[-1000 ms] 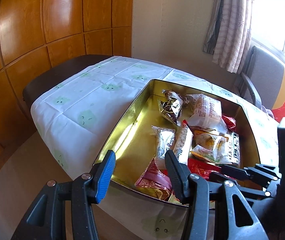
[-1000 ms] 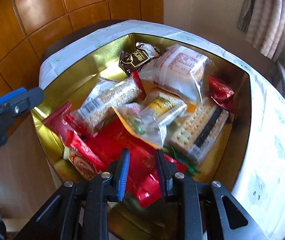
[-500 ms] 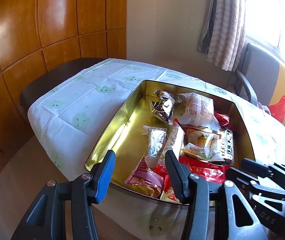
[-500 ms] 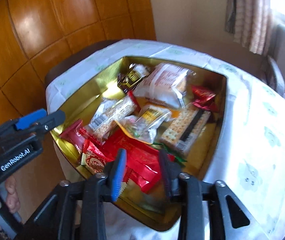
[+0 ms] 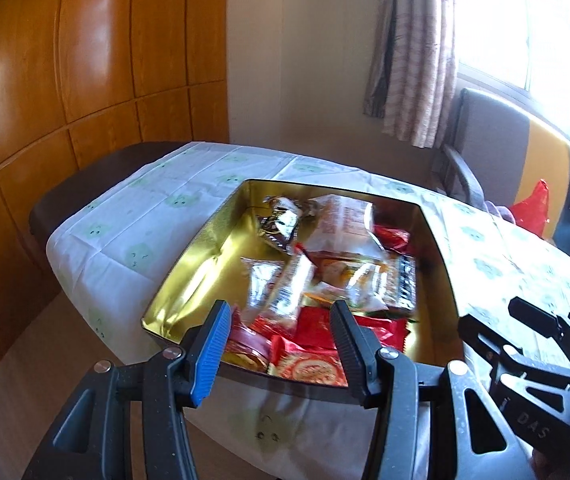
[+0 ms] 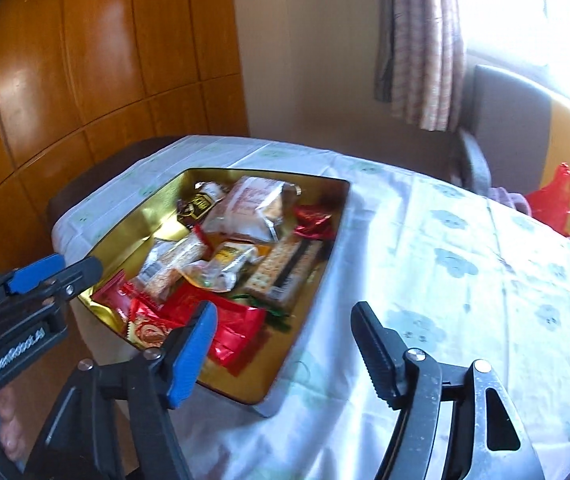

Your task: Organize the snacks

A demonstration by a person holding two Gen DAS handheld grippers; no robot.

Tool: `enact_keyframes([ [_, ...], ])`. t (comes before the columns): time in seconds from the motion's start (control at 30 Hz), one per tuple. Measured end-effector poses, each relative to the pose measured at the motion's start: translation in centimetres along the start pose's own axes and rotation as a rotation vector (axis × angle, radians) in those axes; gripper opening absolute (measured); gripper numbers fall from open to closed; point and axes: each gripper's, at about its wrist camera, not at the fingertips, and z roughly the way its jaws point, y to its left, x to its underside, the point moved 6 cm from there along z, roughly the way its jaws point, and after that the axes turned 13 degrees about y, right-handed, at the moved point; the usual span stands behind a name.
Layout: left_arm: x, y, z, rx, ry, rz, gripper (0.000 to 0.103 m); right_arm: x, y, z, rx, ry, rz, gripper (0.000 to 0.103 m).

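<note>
A gold tin (image 5: 189,280) on the table holds several wrapped snacks: red packets (image 5: 317,332) at the near end, a cracker pack (image 5: 403,286), a large clear bag (image 5: 343,226) and a dark packet (image 5: 279,222) at the far end. The tin also shows in the right wrist view (image 6: 157,212). My left gripper (image 5: 281,342) is open and empty, held back above the tin's near edge. My right gripper (image 6: 285,342) is open and empty, above the tin's near right corner and the cloth.
The table wears a white cloth with green prints (image 6: 465,280). A chair (image 5: 485,148) and a red bag (image 6: 553,200) stand at the far right by the curtain (image 5: 417,52). Wooden wall panels (image 5: 65,80) are to the left.
Both grippers have pulled back and up from the tin. My right gripper has opened wide and swung right over the cloth. The snacks lie as before.
</note>
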Motion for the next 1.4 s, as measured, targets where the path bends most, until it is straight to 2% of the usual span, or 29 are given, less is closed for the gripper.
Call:
enact_keyframes([
  [0.3, 0.5, -0.9, -0.5, -0.014, -0.005, 0.024, 0.053, 0.7, -1.0, -0.7, 0.017, -0.013, 0.025, 0.076],
  [0.43, 0.5, -0.9, -0.7, -0.024, -0.015, 0.027, 0.057, 0.8, -0.9, -0.8, 0.016, -0.015, 0.023, 0.077],
  [1.4, 0.3, -0.4, -0.8, -0.038, -0.024, 0.017, 0.058, 1.0, 0.2, -0.4, 0.012, -0.007, 0.005, 0.080],
])
